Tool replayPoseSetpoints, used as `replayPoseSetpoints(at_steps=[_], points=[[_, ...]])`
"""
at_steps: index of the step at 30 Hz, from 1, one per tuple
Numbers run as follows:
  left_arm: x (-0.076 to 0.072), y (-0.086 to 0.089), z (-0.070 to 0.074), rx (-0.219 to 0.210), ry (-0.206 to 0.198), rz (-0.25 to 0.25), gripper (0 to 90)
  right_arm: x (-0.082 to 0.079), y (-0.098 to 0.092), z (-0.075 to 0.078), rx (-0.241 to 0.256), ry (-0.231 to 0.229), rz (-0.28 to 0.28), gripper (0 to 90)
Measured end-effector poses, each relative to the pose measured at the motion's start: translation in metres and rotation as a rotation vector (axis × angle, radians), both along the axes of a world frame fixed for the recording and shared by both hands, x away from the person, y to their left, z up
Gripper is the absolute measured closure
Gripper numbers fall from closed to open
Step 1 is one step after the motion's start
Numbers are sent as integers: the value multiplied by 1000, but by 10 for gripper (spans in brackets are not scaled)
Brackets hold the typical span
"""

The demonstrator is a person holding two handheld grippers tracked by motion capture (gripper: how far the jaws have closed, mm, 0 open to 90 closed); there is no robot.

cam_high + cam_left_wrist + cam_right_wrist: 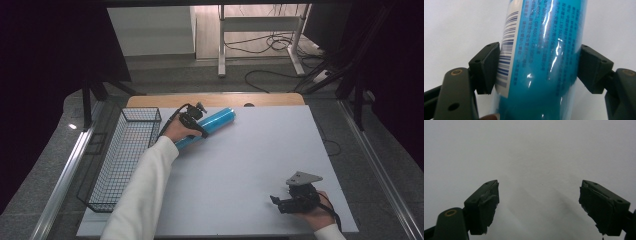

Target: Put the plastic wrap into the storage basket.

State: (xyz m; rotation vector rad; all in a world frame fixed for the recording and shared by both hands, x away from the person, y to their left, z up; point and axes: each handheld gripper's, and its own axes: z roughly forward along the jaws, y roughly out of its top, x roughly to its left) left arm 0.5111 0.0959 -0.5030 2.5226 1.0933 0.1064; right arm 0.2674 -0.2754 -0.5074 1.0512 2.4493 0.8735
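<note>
A blue shiny tube (216, 121) with a barcode label lies on the white table (250, 160) at the back left, slanting up to the right. My left gripper (194, 123) straddles its lower half. In the left gripper view the tube (541, 62) takes up the whole gap of that gripper (539, 52), and the jaws stand as wide apart as the right one's, with both pads right at its sides. My right gripper (276, 201) rests near the front right edge, and in its own view it (539, 192) is open over bare table.
A black wire basket (141, 109) stands along the table's left edge, just left of the tube. A wooden strip (215, 99) runs along the far edge. Beyond the table are a desk frame and cables on the floor.
</note>
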Motion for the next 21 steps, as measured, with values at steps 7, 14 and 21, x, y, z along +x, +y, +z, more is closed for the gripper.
replayPoseSetpoints(at_steps=[7,14,21], points=[[1,-4,-1,28,-4,-15,273,0,-1,0,0,-5,-5,169],[-1,-8,1,58,-8,-29,283,0,-1,2,2,-17,-10,170],[-2,-8,4,44,34,-8,302,0,-3,3,4,-21,-13,171]])
